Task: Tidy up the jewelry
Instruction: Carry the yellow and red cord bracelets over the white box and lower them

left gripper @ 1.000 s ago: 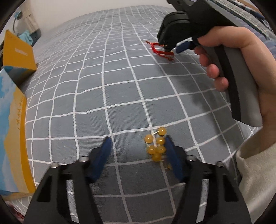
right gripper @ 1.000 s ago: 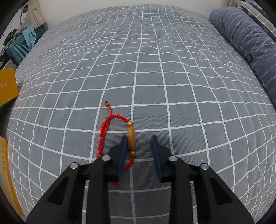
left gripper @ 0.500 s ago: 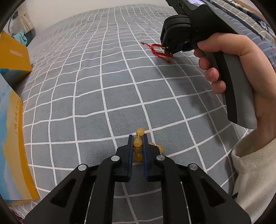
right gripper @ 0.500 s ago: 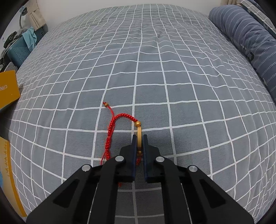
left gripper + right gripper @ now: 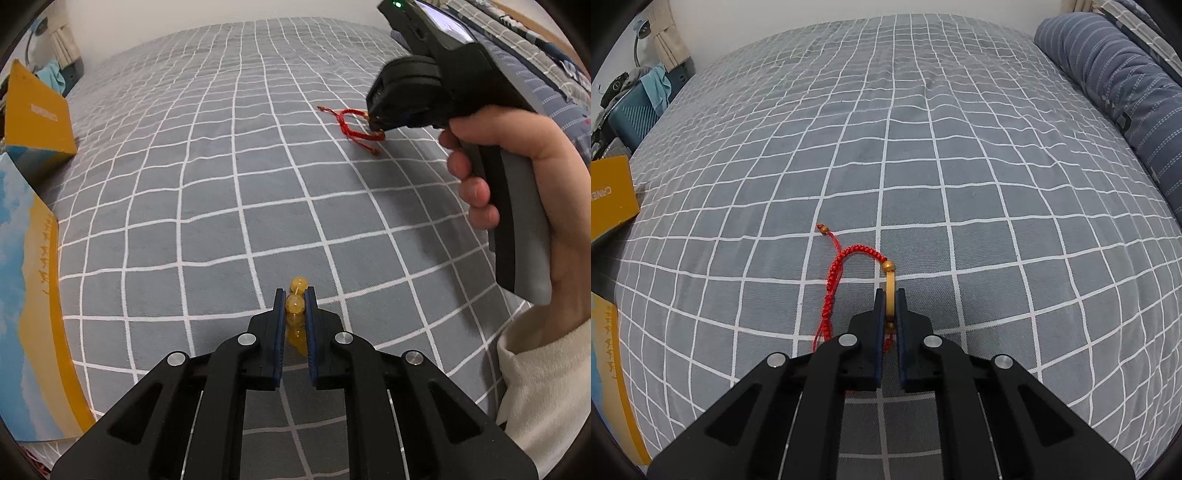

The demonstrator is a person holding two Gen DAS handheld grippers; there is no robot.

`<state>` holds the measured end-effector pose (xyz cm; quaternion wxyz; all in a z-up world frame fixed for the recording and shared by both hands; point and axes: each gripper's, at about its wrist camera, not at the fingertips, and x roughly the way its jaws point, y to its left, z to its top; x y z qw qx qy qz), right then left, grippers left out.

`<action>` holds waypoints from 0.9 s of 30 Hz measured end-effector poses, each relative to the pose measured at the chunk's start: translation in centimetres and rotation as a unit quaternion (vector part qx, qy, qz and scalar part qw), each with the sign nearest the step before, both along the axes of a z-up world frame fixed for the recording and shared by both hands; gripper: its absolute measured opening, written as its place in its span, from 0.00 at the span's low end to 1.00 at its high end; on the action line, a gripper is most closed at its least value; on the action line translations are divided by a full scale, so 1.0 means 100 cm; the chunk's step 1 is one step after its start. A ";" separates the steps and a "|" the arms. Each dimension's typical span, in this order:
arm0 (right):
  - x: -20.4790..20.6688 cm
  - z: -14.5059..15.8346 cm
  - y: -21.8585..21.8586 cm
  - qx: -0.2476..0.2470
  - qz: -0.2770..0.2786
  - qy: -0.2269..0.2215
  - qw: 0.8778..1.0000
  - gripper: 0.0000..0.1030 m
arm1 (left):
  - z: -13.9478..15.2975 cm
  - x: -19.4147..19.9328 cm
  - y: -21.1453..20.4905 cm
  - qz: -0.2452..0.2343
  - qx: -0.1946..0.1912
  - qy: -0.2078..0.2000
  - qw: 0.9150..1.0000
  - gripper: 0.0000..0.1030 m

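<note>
The left gripper (image 5: 294,295) is squeezed tight on a string of yellow beads (image 5: 295,306), low at 6 o'clock over the gray checked bed (image 5: 207,177). The right gripper (image 5: 890,295) is pinched shut on the gold bar of a red cord bracelet (image 5: 833,280). The cord trails toward 10 o'clock on the bed. A yellow box (image 5: 35,122) sits far off at 9 o'clock.

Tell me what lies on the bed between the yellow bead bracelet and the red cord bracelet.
Nothing: the left wrist view shows only bare checked bedspread between the yellow bead bracelet and the red cord bracelet.
</note>
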<state>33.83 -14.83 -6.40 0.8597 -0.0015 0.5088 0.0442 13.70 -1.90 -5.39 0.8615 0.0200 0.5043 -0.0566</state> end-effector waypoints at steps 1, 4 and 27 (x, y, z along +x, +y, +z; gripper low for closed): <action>-0.001 0.001 -0.001 0.000 0.000 0.000 1.000 0.04 | 0.002 -0.001 0.001 0.002 0.000 -0.001 1.000 0.09; -0.005 0.006 -0.001 0.004 -0.004 -0.006 1.000 0.04 | 0.006 0.000 0.003 0.006 0.000 -0.007 1.000 0.09; -0.073 0.071 0.006 0.017 0.005 -0.067 0.998 0.04 | 0.059 0.018 0.062 0.066 -0.009 -0.037 0.997 0.09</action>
